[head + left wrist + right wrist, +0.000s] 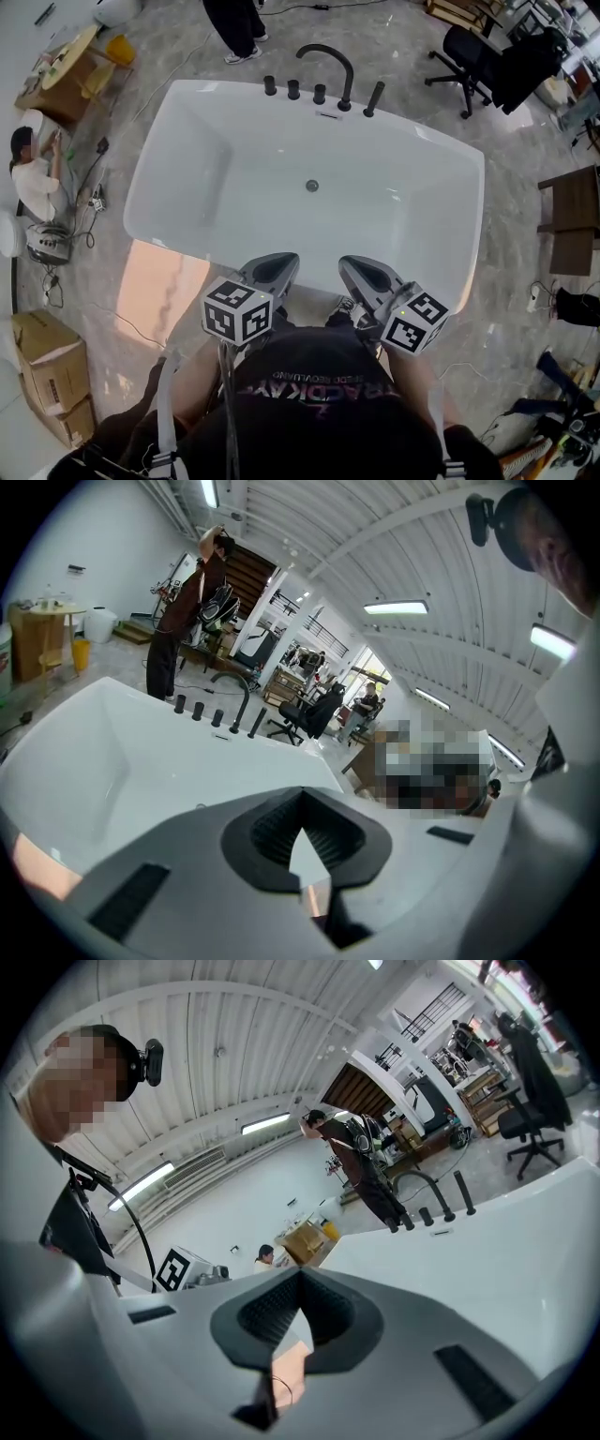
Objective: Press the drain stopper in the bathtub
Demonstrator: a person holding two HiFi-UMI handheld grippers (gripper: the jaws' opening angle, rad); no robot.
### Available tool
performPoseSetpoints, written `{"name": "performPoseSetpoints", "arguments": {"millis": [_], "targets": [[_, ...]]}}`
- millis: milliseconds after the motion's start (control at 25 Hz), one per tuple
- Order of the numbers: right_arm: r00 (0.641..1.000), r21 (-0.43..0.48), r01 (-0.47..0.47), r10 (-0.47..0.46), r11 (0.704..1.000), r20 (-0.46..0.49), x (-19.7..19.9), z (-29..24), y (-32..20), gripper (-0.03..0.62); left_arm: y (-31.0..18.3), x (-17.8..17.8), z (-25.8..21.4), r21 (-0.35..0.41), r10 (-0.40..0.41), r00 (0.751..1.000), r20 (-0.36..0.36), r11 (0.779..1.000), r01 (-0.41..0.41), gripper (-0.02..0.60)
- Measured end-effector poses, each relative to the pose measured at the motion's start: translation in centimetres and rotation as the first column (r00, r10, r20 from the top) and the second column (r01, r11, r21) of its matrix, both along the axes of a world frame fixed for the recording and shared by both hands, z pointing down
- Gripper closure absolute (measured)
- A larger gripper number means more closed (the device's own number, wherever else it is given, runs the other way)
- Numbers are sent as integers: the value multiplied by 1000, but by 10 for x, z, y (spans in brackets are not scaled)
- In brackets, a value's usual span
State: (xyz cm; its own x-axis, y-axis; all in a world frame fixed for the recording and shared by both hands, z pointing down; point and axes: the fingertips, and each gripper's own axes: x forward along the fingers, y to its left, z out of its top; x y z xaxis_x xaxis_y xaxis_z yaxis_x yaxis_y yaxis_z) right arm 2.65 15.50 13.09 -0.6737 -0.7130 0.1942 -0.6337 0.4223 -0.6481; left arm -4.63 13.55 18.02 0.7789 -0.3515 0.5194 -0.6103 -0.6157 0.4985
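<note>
Left gripper [278, 265], jaws together on nothing, hovers at the near rim of the glossy white rectangular bathtub [187, 159]. The small round metal drain stopper [312, 186] sits mid-floor, well ahead. Right gripper [361, 269], likewise closed and empty, is alongside.

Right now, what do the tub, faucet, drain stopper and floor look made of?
Tub: glossy white, likely acrylic or enamel; smooth sheen.
Faucet: matte black, probably coated metal.
Drain stopper: small grey disc, seemingly metal; too small to confirm.
Floor: polished veined grey stone or marble-look tile; reflective.
</note>
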Motion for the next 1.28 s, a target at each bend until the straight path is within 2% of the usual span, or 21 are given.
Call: {"name": "performPoseSetpoints", "arguments": {"millis": [480,880,1000,1200,1280], "targets": [[1000,-59,-6,6,998,-3,4,27,-20,582,-7,-9,28,-68,-20,999,38,997,23,578],[999,-109,-29,25,994,-36,24,65,-51,582,-31,-8,63,-109,-27,997,68,993,34,578],[998,-120,-34,28,992,-52,30,78,-64,582,-46,-8,74,-93,-22,995,92,995,31,578],[995,-134,-22,9,991,-98,42,105,-94,582,-75,-3,97,13,-12,989,148,1000,10,578],[993,-138,-10,-6,990,-119,45,119,-104,582,-77,2,109,21,-2,988,156,1000,-1,578]]}}
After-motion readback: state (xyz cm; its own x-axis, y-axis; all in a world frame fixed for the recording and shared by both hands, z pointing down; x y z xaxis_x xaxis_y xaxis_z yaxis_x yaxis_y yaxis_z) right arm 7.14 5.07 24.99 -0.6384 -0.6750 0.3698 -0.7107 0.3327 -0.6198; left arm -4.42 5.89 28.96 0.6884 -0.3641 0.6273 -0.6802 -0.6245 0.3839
